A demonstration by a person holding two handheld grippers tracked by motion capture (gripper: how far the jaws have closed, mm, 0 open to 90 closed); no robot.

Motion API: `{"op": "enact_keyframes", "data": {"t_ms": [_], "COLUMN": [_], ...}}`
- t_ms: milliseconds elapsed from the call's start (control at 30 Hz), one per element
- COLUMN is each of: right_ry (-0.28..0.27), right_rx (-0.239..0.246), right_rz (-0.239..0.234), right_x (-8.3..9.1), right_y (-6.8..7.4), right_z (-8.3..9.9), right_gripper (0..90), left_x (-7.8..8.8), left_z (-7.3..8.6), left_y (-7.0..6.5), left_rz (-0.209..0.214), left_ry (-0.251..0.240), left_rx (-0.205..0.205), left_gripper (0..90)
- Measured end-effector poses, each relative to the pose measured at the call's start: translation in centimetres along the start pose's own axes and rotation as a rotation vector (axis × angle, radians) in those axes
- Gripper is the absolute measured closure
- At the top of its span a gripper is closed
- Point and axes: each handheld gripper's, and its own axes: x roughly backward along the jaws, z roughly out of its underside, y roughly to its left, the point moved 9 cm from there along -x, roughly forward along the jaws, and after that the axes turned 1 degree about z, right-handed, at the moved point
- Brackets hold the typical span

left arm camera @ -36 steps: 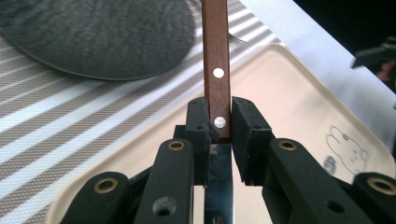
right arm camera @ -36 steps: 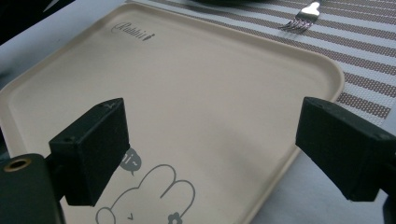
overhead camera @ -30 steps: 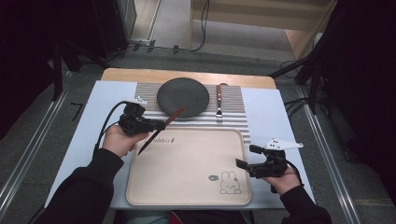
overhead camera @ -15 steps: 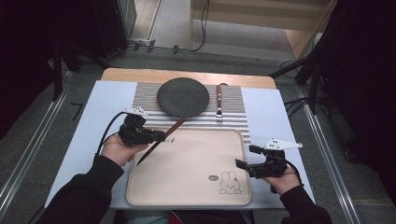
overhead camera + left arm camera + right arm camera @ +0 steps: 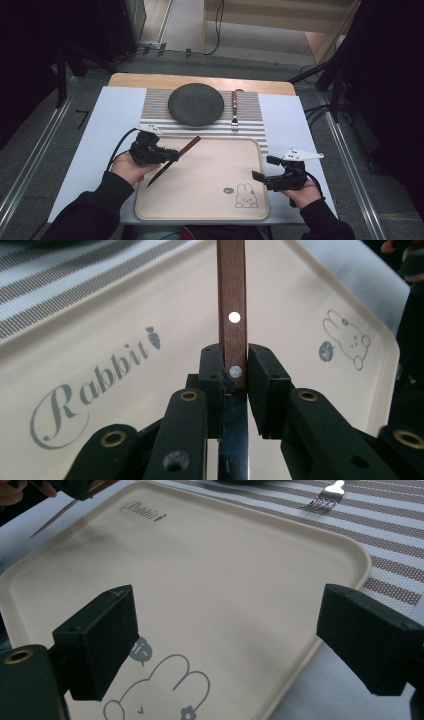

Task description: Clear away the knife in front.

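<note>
A knife with a brown wooden handle [image 5: 190, 145] and a dark blade is held slantwise over the left edge of the beige rabbit tray [image 5: 210, 172]. My left gripper [image 5: 171, 156] is shut on it where handle meets blade. In the left gripper view the handle [image 5: 231, 300] rises straight up from between the closed jaws of the left gripper [image 5: 234, 374], over the tray [image 5: 125, 315]. My right gripper [image 5: 262, 168] stands open at the tray's right edge, near the rabbit drawing. In the right gripper view the right gripper [image 5: 225, 630] has its jaws wide apart above the tray [image 5: 210, 575], with nothing between them.
A dark round plate [image 5: 196, 104] and a fork [image 5: 234, 111] lie on the striped placemat [image 5: 155, 102] behind the tray. The fork's tines [image 5: 324, 501] point toward the tray. A white sheet [image 5: 100, 130] covers the table, and metal rails run along both sides.
My left gripper has carried the knife from the placemat back toward the person, and the knife is now over the tray's left edge. The right gripper has stayed still and open.
</note>
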Motion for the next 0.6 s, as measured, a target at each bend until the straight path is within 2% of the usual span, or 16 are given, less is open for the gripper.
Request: {"op": "enact_keyframes", "data": {"t_ms": [367,500,600], "right_ry": [0.0,-0.001,0.001], "right_rx": [-0.003,-0.002,-0.002], "right_rz": [0.002,0.003,0.002], "right_x": [0.0,0.0,0.0], "right_y": [0.0,-0.1,0.0], "right_z": [0.0,0.0,0.0], "right_gripper": [8.2,8.2,8.2], "left_x": [-1.7,-2.4,-3.0], "left_z": [1.1,1.5,1.9], "left_y": [-0.1,0.3,0.8], "left_rz": [-0.021,-0.036,-0.036], "left_ry": [0.057,0.07,0.084], "left_rx": [-0.038,-0.034,-0.014], "left_gripper": [78.1,78.1,78.0]}}
